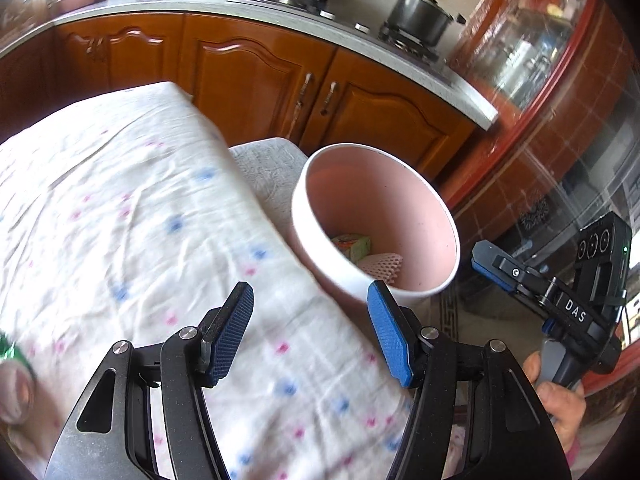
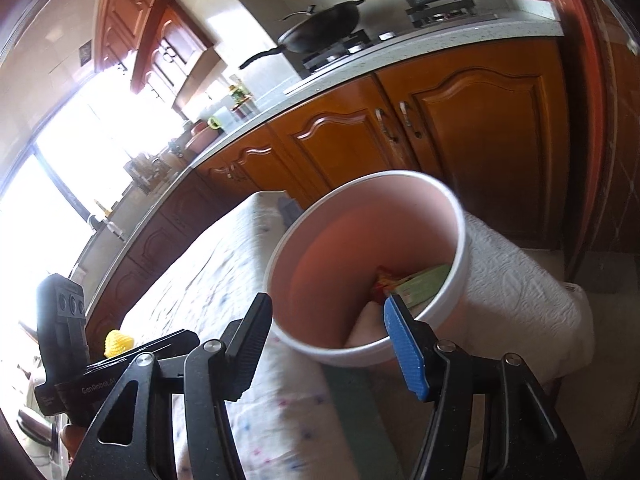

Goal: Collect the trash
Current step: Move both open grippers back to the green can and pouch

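A pink round bin [image 1: 400, 216] stands on a pale padded seat [image 1: 264, 164] against the table's right edge. Inside it lie a green and orange carton [image 1: 352, 246] and a pink foam net [image 1: 380, 264]. My left gripper [image 1: 311, 296] hovers open over the cloth just in front of the bin, with nothing between its fingers. From the right wrist view, the bin [image 2: 352, 256] opens toward me with the carton [image 2: 420, 286] at its bottom. My right gripper [image 2: 328, 308] is open and empty at the bin's near rim. A small yellow crumpled item [image 2: 118, 342] lies on the table.
The table carries a white cloth [image 1: 120, 208] with blue and pink dots. A green and white object [image 1: 8, 352] shows at its left edge. Orange wooden cabinets [image 1: 248, 76] and a counter with a wok [image 2: 320, 26] and pot [image 1: 420, 14] stand behind. Tiled floor [image 1: 500, 200] lies to the right.
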`<action>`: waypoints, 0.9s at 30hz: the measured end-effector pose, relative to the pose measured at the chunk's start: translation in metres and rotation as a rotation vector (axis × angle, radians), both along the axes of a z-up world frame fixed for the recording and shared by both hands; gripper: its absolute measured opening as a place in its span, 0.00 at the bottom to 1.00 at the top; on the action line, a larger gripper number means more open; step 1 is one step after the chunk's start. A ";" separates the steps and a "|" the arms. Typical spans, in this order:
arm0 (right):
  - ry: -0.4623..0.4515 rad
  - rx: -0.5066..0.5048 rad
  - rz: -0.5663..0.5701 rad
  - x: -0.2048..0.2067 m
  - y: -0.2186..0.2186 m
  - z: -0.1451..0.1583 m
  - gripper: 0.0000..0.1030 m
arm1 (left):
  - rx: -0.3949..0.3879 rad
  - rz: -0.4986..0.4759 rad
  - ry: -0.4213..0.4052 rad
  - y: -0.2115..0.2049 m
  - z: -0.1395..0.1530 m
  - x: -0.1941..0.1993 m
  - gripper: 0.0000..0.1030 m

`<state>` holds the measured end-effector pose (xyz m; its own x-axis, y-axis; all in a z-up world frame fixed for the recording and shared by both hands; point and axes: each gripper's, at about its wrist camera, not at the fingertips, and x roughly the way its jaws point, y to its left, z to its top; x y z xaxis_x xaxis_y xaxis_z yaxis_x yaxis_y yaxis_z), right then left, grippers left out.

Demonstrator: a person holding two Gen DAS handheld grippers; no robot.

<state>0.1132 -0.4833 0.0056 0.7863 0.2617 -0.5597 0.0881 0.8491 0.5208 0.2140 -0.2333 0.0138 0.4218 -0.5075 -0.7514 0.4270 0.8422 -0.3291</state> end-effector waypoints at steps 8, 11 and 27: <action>-0.018 -0.002 0.077 -0.004 0.043 0.001 0.59 | -0.025 0.058 -0.013 0.053 0.004 -0.030 0.58; -0.016 -0.004 0.104 -0.002 0.056 0.001 0.59 | -0.032 0.079 -0.019 0.074 0.004 -0.041 0.58; -0.006 -0.029 0.262 0.000 0.137 -0.009 0.59 | -0.053 0.292 -0.026 0.185 -0.002 -0.075 0.58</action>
